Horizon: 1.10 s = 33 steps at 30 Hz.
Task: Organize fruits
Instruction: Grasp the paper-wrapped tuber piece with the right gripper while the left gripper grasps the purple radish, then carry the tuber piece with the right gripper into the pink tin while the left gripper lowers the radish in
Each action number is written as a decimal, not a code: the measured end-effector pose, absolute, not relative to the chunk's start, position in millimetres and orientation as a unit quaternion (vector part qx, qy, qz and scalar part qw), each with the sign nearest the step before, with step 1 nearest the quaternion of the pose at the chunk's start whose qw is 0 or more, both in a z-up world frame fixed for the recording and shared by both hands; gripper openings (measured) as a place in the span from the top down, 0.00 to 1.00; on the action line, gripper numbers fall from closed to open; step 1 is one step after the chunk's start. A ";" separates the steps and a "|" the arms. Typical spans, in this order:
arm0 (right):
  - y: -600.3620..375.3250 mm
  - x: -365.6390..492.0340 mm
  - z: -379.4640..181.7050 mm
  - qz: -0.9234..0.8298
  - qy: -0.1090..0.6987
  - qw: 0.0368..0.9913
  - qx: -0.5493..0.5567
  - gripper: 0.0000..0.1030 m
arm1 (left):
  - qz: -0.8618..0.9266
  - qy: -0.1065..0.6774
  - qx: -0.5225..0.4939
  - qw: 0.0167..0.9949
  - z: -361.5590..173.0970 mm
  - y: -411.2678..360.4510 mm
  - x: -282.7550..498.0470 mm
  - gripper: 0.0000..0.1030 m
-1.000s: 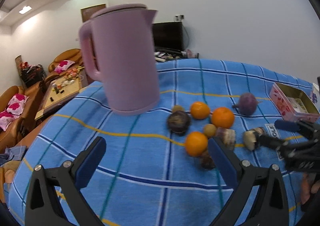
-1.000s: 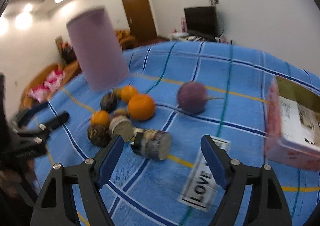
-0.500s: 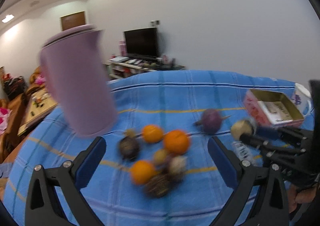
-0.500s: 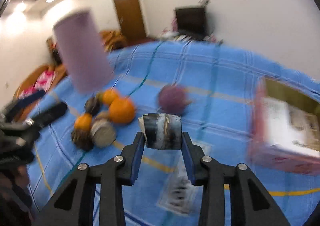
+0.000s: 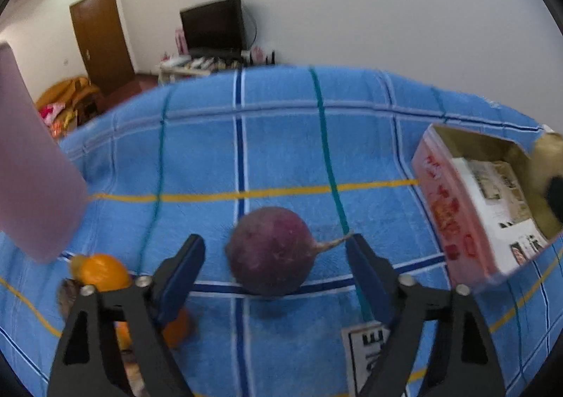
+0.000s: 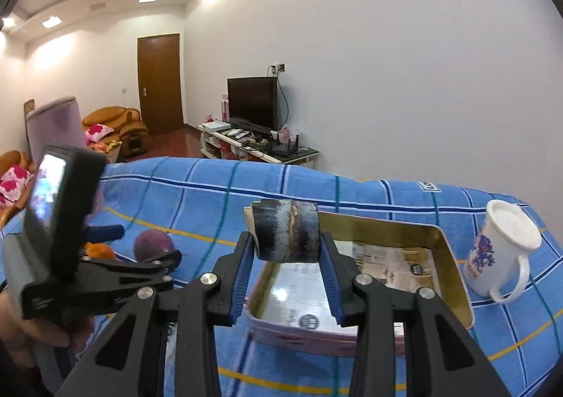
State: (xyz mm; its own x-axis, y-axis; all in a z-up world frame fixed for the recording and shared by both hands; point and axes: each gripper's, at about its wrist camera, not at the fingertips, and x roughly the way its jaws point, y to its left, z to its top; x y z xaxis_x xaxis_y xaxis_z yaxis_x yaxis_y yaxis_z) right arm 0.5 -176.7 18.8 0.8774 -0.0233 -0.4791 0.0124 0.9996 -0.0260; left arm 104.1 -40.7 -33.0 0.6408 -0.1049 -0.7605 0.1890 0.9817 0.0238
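My left gripper [image 5: 276, 258] is open, its jaws on either side of a round purple fruit [image 5: 271, 251] that lies on the blue checked cloth [image 5: 281, 151]. Oranges [image 5: 100, 272] lie by its left finger. My right gripper [image 6: 286, 253] is shut on a dark cylindrical fruit piece [image 6: 286, 235] and holds it above the open pink tin box [image 6: 387, 238]. The box also shows at the right in the left wrist view [image 5: 454, 214]. The left gripper [image 6: 140, 251], the purple fruit [image 6: 153, 244] and an orange [image 6: 98, 251] show at the left in the right wrist view.
A pink kettle [image 5: 31, 179] stands at the left of the table. A white mug [image 6: 499, 253] stands right of the box. A printed label [image 5: 366, 351] lies on the cloth near the box. A TV stand and sofas are beyond the table.
My right gripper closed on the dark fruit piece, lifted it and carried it right, over the tin box. My left gripper moved right from the fruit pile to straddle the purple fruit.
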 end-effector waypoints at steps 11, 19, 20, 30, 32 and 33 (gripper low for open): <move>-195.7 3.3 17.4 -0.012 0.263 0.964 0.025 0.62 | -0.078 0.413 0.022 0.907 -38.8 -37.0 106.4 0.49; -196.7 -4.1 22.1 -0.023 0.241 0.970 0.016 0.62 | -0.061 0.345 0.029 0.936 -18.0 -40.4 67.8 0.49; -199.0 -4.6 23.1 -0.024 0.240 0.970 0.020 0.62 | -0.062 0.340 0.030 0.938 -15.1 -42.0 64.7 0.49; -233.0 -12.6 32.6 -0.077 0.217 0.973 -0.010 0.62 | -0.104 0.283 0.049 0.952 21.2 -81.2 44.9 0.49; -246.9 -12.3 28.5 -0.094 0.223 0.970 -0.016 0.62 | -0.113 0.282 0.052 0.951 22.1 -93.2 44.9 0.49; -253.0 -11.4 26.6 -0.098 0.228 0.969 -0.012 0.62 | -0.121 0.284 0.052 0.950 22.3 -100.9 44.5 0.49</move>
State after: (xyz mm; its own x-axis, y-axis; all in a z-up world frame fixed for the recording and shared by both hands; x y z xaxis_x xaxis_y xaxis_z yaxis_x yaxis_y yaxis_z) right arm -11.4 -253.0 26.6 0.8768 -0.1953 -0.4395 0.1845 0.9805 -0.0676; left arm 44.5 -100.9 22.3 0.8100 -0.1997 -0.5513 0.2590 0.9654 0.0309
